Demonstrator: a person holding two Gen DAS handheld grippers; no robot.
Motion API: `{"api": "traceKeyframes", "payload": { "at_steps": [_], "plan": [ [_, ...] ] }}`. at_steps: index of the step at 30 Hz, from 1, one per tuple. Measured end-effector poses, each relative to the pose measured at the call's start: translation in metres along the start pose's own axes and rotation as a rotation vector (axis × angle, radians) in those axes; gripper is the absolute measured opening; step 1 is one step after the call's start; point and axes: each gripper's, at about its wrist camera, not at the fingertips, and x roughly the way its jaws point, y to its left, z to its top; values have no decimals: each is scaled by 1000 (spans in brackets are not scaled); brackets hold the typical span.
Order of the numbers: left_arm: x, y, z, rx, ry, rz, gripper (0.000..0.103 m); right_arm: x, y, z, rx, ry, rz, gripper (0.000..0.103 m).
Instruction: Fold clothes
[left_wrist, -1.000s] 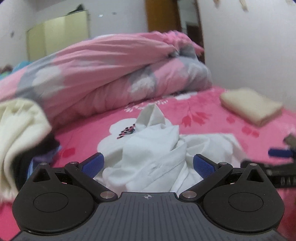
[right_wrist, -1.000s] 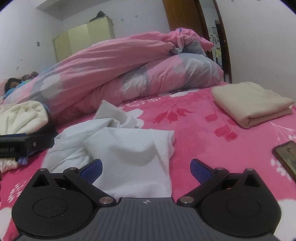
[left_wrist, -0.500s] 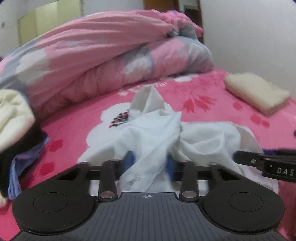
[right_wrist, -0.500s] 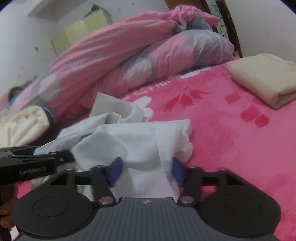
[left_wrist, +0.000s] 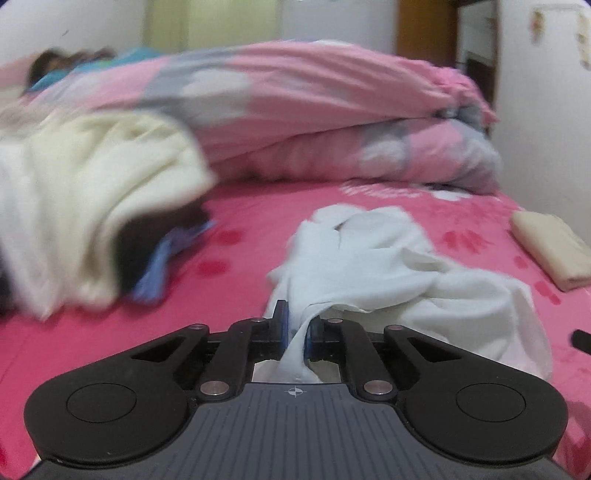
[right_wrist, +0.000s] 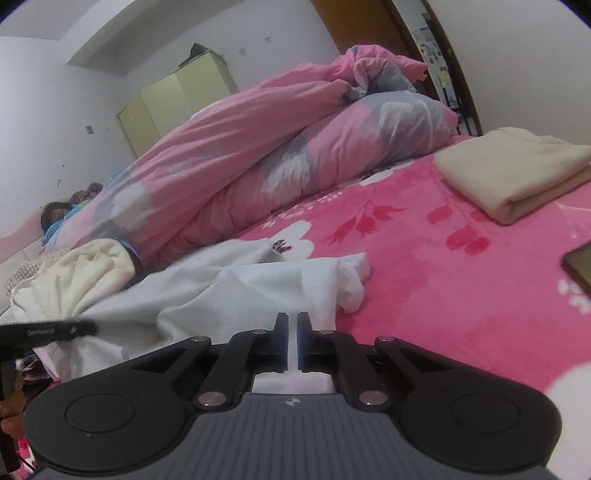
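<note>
The left gripper (left_wrist: 296, 329) and right gripper (right_wrist: 292, 341) each clamp the crumpled white cotton garment (left_wrist: 399, 266) on the pink floral bedsheet (right_wrist: 424, 280).

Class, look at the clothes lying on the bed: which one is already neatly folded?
The beige garment near the wall: a flat, squared stack. The white shirt, pinched by both grippers, is crumpled, and the cream garment lies in a loose heap.
</note>
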Motion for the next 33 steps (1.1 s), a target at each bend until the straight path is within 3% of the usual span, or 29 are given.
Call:
{"api": "traceKeyframes", "payload": {
  "at_steps": [5,7,8,9,10,11,12,14,19,22,23,24,25,26,27,29,33],
  "plan": [
    [-8,36,-26,-49,130,42,12,-22,1,-2,-1,3,8,4],
    [-14,45,-31,-71,144,19,29,-21,4,-3,-1,20,19,6],
    [-17,48,-32,-78,139,9,43,-17,6,-3,2,33,27,6],
    [-20,49,-31,-85,115,4,57,-13,8,-2,8,47,35,9],
    [-23,49,-29,-86,90,-2,63,-8,9,-1,14,61,44,12],
    [-24,46,-26,-69,62,-9,71,-3,11,-1,18,71,48,26],
    [-24,42,-22,-52,34,-17,76,1,13,0,19,76,46,48],
    [-24,34,-14,-12,-19,-33,82,9,14,3,22,68,43,66],
    [13,-15,4,215,-20,-99,85,36,16,14,18,60,42,69],
    [46,-45,5,365,7,-91,81,55,15,17,25,80,44,68],
    [57,-53,5,406,19,-87,73,61,14,18,28,87,45,67],
    [67,-57,5,413,43,-76,56,67,13,19,30,94,45,62],
    [78,-60,5,420,67,-64,46,74,13,21,33,101,46,57],
    [87,-62,5,420,89,-55,35,80,12,22,35,107,46,43],
    [90,-59,5,387,98,-56,19,84,12,22,38,111,48,24],
    [89,-49,12,306,93,-53,7,85,10,20,44,105,49,7],
    [66,-20,25,166,18,-14,0,64,5,20,62,40,30,1]
  ]
}}
